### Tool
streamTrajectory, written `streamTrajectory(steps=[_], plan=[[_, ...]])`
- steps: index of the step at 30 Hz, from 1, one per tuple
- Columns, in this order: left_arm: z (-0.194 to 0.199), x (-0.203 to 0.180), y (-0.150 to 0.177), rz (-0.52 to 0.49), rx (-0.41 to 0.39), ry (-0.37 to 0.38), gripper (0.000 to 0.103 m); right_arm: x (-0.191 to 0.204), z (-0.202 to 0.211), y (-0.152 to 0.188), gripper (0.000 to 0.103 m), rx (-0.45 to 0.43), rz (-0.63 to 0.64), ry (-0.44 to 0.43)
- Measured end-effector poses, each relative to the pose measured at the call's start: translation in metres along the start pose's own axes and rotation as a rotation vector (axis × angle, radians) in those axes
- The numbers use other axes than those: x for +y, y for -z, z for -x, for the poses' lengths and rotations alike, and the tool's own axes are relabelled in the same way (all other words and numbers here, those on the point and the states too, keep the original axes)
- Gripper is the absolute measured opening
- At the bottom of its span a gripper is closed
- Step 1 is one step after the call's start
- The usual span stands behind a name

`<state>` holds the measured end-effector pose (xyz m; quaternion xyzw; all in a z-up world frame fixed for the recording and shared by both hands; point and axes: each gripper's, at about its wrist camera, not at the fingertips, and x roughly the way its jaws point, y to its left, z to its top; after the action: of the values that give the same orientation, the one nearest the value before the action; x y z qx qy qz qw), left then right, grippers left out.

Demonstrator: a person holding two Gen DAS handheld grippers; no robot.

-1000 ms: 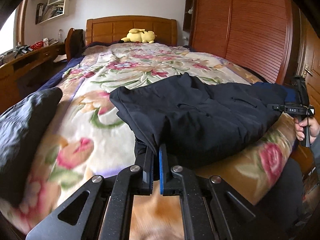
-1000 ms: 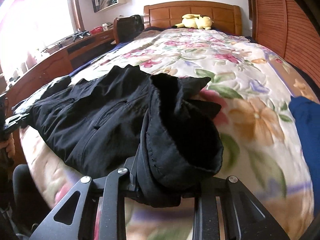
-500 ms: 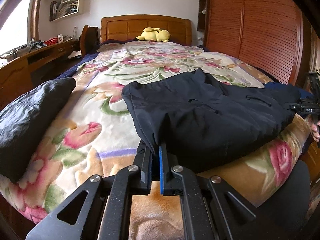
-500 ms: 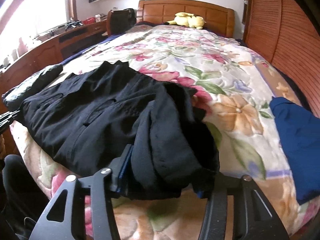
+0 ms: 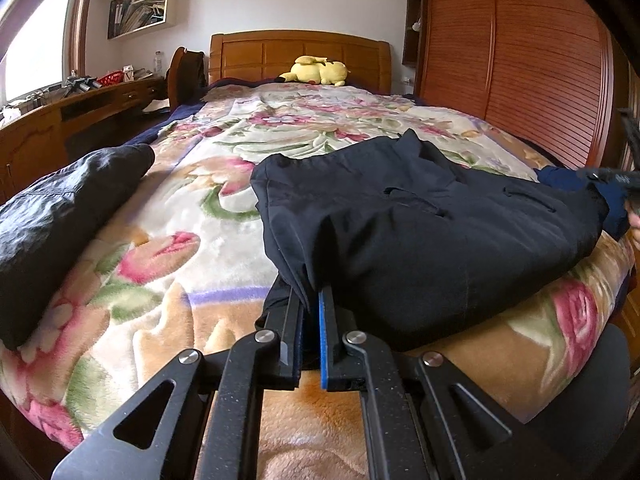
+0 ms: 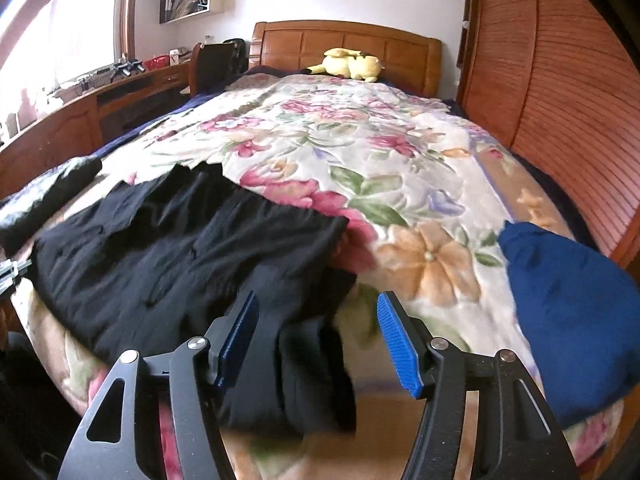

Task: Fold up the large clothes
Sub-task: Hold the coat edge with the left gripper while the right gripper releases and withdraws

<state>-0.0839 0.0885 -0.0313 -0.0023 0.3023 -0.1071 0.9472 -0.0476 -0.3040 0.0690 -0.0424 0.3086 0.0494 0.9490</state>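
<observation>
A pair of large black trousers lies across the near end of a bed with a floral blanket. My left gripper is shut on the trousers' near left edge at the bed's front. In the right wrist view the trousers lie flat, with their right end hanging over the bed edge. My right gripper is open and empty, its blue pads to either side of that hanging end, not touching it.
A dark grey garment lies on the bed's left edge. A folded blue garment lies on the right. A yellow plush toy sits by the headboard. A wooden wardrobe stands right, a desk left.
My right gripper has opened and let go of the trousers' end, which dropped flat onto the bed. My left gripper has kept its hold and shifted slightly.
</observation>
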Motion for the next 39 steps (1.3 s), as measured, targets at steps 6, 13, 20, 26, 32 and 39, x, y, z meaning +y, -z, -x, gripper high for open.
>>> streamTrajectory(steps=[6, 13, 20, 26, 32, 39], plan=[[-0.004, 0.002, 0.004, 0.003, -0.014, 0.01, 0.005, -0.022, -0.066, -0.044, 0.063, 0.099, -0.029, 0.0], [-0.007, -0.001, 0.009, -0.004, -0.026, 0.002, 0.005, -0.037, -0.155, -0.069, 0.063, 0.277, -0.05, -0.072], [-0.008, -0.002, 0.009, -0.005, -0.026, 0.004, 0.005, -0.031, -0.203, -0.063, 0.007, 0.353, -0.049, -0.208], [-0.009, 0.0, 0.007, 0.017, -0.024, 0.018, 0.006, -0.031, -0.173, -0.081, 0.001, 0.159, 0.012, -0.004], [-0.01, 0.0, 0.004, 0.019, -0.017, 0.014, 0.006, -0.019, -0.164, -0.087, 0.003, 0.197, 0.055, 0.073], [-0.01, 0.003, 0.003, 0.028, -0.01, 0.027, 0.006, -0.005, -0.084, -0.079, 0.065, 0.019, 0.074, 0.215]])
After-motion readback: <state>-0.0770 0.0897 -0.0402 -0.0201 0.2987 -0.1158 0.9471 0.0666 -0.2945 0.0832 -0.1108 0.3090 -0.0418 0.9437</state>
